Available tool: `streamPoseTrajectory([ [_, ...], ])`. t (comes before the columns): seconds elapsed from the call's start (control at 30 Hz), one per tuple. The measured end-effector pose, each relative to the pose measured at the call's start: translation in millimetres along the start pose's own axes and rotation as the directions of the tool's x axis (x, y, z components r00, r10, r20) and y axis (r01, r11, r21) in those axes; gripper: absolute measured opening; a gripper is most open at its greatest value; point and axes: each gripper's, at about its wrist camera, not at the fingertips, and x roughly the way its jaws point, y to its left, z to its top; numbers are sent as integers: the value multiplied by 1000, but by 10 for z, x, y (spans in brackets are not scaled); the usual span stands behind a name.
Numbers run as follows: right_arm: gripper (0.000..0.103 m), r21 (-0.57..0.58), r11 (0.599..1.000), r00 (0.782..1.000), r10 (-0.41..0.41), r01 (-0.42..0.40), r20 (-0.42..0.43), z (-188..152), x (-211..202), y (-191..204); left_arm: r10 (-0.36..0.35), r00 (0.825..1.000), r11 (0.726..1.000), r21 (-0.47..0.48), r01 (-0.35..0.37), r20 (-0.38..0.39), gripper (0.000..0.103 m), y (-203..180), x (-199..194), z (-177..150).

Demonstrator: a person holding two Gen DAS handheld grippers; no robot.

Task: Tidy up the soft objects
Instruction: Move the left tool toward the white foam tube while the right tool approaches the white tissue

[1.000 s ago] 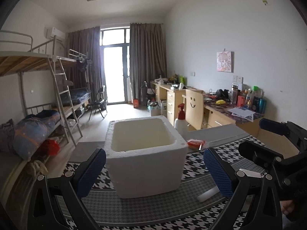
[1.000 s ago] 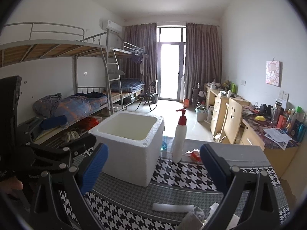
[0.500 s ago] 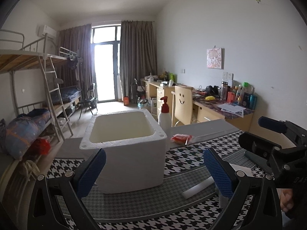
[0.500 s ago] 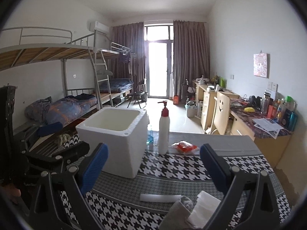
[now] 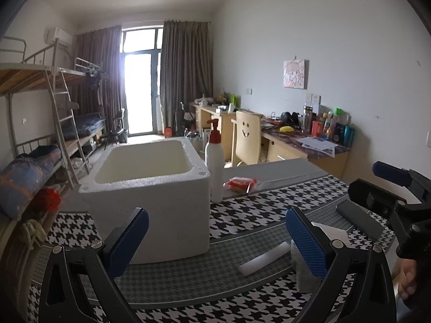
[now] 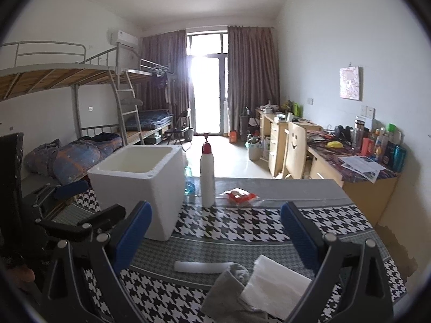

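My right gripper (image 6: pixel 215 231) hangs wide open and empty above the grey cloth (image 6: pixel 231 282) and white sheet (image 6: pixel 274 285), foam roll (image 6: pixel 202 267) just beyond. Left gripper (image 5: pixel 215 237) is open too. I judge this the approach; next I lower onto the cloth, then carry it to the box (image 6: pixel 140 185).
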Motion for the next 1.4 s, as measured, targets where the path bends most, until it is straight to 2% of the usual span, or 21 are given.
streamPoseTrajectory([
  [0.53, 98, 21, 997, 997, -80, 80, -24, -222, -66, -207, -73, 996, 997, 36, 75, -55, 102, -223, 249, -134],
  [0.77, 98, 25, 994, 993, -107, 109, -52, -346, -43, -276, -69, 992, 995, 63, 76, -106, 102, -297, 424, -217],
  [1.4, 98, 56, 988, 980, -135, 144, -146, -603, 82, -461, -114, 967, 987, 83, 136, -229, 102, -360, 793, -442],
])
